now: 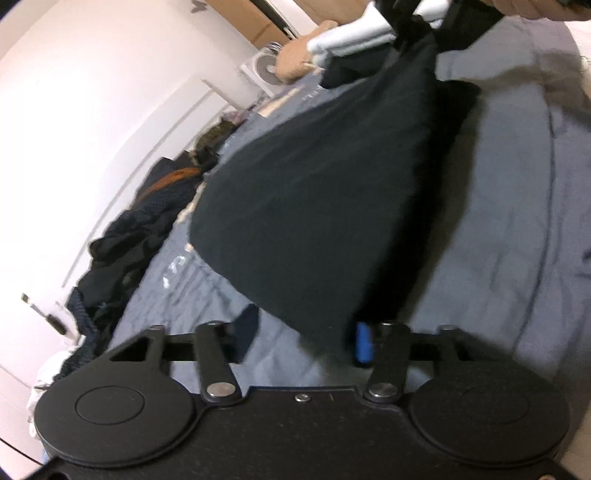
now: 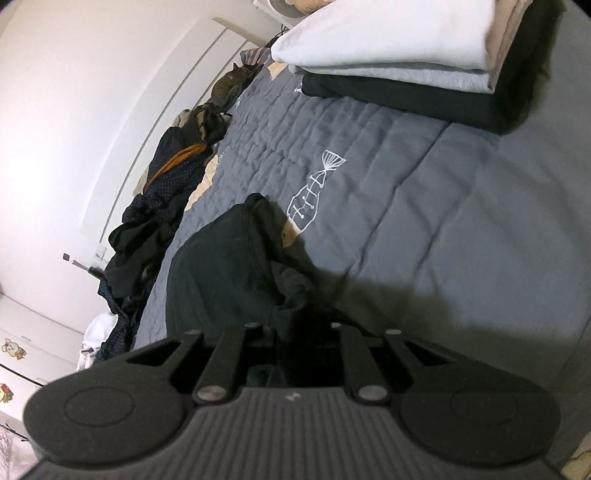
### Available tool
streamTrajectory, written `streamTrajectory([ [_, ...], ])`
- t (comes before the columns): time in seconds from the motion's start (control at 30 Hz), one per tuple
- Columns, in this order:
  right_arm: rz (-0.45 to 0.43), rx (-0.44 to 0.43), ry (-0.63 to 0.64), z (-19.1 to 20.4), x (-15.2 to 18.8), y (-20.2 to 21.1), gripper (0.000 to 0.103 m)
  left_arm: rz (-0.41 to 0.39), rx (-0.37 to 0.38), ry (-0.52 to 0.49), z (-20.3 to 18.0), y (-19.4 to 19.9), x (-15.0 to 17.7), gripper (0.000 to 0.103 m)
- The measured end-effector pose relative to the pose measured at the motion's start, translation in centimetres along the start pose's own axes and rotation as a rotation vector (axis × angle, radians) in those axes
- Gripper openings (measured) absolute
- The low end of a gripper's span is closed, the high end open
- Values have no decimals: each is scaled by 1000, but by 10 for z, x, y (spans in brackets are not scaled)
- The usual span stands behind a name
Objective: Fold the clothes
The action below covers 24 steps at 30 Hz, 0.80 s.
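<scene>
A black garment point(image 1: 325, 192) hangs over the grey quilt point(image 1: 517, 221), stretched from the top of the left wrist view down to my left gripper point(image 1: 306, 334). Its lower corner reaches in between the two blue fingers point(image 1: 364, 343), which stand apart without pressing on it. The garment's upper end is pinched by my right gripper point(image 1: 413, 22). In the right wrist view that gripper point(image 2: 295, 317) is shut on bunched black cloth point(image 2: 236, 273), which covers its fingertips and drapes away to the left.
A stack of folded clothes point(image 2: 388, 48), white on top and black below, lies at the far end of the quilt point(image 2: 461, 206). Unfolded dark clothes point(image 2: 159, 192) are piled along the left edge by the white wall. A cat point(image 2: 231, 83) lies beyond them.
</scene>
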State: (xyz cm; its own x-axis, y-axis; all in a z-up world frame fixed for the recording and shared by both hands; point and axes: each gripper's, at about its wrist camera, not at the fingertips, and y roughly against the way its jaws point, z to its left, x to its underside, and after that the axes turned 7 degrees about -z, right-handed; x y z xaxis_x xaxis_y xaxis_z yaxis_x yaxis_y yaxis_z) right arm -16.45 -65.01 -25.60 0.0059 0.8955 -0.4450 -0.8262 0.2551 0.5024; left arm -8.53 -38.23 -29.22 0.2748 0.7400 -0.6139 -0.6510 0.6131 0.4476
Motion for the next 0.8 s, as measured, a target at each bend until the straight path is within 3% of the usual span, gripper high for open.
streamTrajectory([
  [0.1,-2,9,3,1,1,-2,11,-1,-3,-42,-7,0,0,42],
  [0.37,-3,20,-11,2,0,-4,11,-19,-57,-127,-20,-7,-2,47],
  [0.47,0,24,-8,2,0,-4,12,-42,-77,-215,-29,-11,-2,51],
  [0.5,4,27,-2,2,0,-5,12,-46,-74,-234,-31,-13,-3,49],
  [0.6,17,33,6,2,0,-7,12,-34,-61,-272,-32,-19,-2,16],
  [0.8,39,52,67,6,3,-12,11,-14,-3,-332,-18,-17,3,9],
])
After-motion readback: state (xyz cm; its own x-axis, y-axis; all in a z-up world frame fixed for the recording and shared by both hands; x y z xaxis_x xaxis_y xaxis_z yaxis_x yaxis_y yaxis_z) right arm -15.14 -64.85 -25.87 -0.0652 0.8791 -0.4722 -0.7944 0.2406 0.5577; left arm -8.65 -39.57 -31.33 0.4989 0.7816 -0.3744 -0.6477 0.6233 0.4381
